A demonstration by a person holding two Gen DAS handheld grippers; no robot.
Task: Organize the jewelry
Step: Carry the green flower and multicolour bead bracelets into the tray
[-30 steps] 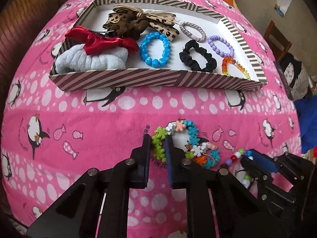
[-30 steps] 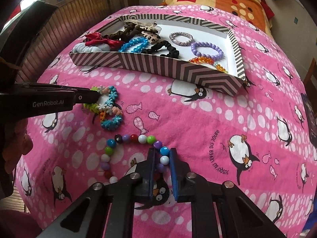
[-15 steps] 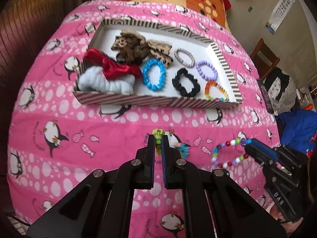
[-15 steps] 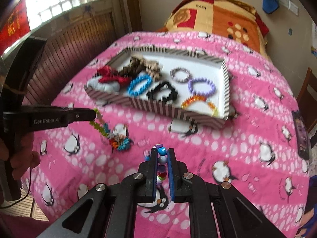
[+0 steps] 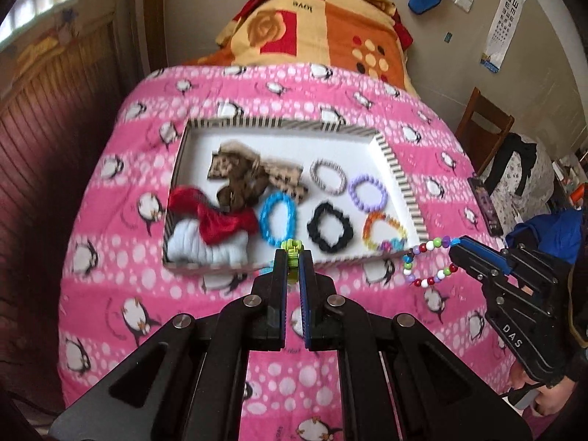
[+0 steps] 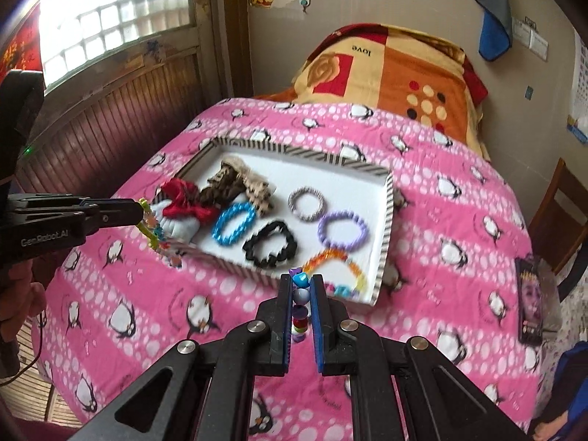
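Observation:
My left gripper (image 5: 293,257) is shut on a green and teal charm bracelet (image 5: 292,248), lifted above the pink bedspread near the tray's front edge; the bracelet hangs from it in the right wrist view (image 6: 154,229). My right gripper (image 6: 302,283) is shut on a multicoloured bead bracelet (image 6: 300,296), which dangles in the left wrist view (image 5: 426,262). The striped white tray (image 5: 400,180) holds a blue bracelet (image 5: 277,217), black scrunchie (image 5: 329,231), purple bracelet (image 5: 367,193), grey bracelet (image 5: 328,175), orange bracelet (image 5: 384,229), red bow (image 5: 215,217) and leopard bow (image 5: 250,176).
An orange and yellow blanket (image 5: 323,33) lies at the bed's head. A wooden chair (image 5: 485,125) and a phone (image 6: 531,299) are at the right. Wood panelling (image 6: 110,121) runs along the left side of the bed.
Both grippers have risen well above the bed with their bracelets, which now hang free. The tray looks smaller and farther below than before.

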